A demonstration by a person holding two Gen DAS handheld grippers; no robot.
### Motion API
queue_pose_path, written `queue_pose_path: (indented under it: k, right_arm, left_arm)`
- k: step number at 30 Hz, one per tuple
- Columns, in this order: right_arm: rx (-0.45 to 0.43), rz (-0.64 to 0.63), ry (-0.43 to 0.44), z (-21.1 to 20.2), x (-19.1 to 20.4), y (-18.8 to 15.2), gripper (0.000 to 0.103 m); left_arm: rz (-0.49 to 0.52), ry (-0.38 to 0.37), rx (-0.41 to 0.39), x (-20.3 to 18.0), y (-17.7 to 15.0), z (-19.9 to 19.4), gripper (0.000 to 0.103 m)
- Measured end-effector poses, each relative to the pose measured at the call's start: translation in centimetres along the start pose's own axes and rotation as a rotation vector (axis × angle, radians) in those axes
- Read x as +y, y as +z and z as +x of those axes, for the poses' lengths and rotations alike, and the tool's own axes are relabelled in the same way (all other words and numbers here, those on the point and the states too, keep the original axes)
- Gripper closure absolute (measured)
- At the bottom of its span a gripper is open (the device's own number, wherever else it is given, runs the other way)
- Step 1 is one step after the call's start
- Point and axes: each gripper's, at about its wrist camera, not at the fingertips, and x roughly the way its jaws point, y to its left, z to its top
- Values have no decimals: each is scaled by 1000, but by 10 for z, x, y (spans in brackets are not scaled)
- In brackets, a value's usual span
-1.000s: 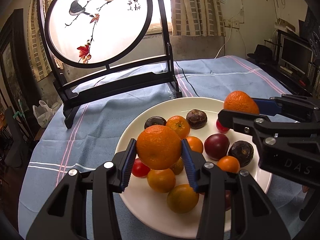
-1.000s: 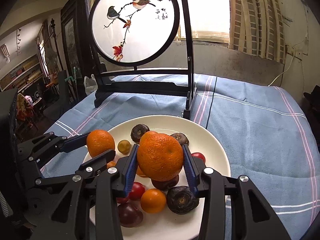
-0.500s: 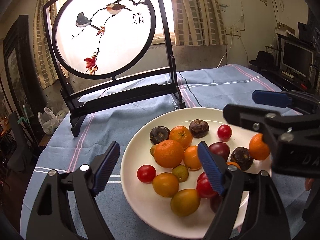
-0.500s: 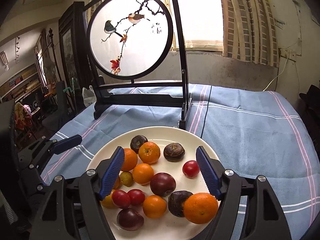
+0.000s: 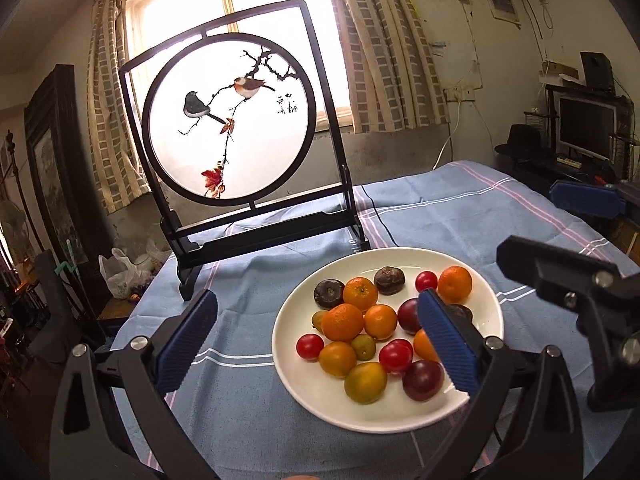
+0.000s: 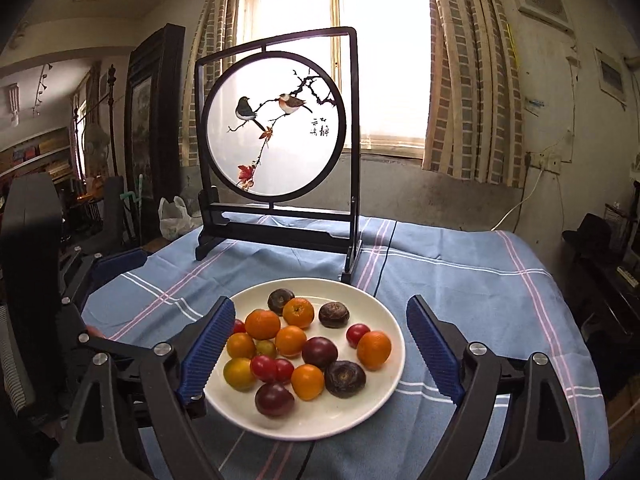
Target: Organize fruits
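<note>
Glistening mixed fruits (image 6: 300,344), white plate (image 6: 384,400)

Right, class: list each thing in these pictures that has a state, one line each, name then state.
left hand-held gripper: jaws opening, nothing held
right hand-held gripper: jaws opening, nothing held
plate: on the tablecloth, full of fruit
tablecloth: spread flat
bird screen: upright behind plate
curtains: drawn apart

Round bird-painting screen (image 5: 230,120) in black frame, upright near far edge of bench; blue striped cloth (image 5: 460,208) over bench; checked curtains (image 6: 472,80) flanking bright window (image 6: 360,40); white plastic bag (image 5: 120,276) beyond left edge.
</note>
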Motion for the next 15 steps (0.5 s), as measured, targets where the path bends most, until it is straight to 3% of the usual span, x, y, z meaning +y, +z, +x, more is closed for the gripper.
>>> queue_pose_path:
  k: [6, 15]
  right_arm:
    - [-14, 23, -23, -8, 3, -8, 11]
    - [-7, -76, -183, 2, 14, -18, 11]
  left_arm:
    - [-51, -15, 19, 5, -8, -9, 5]
    - [-42, -19, 74, 3, -19, 5, 5]
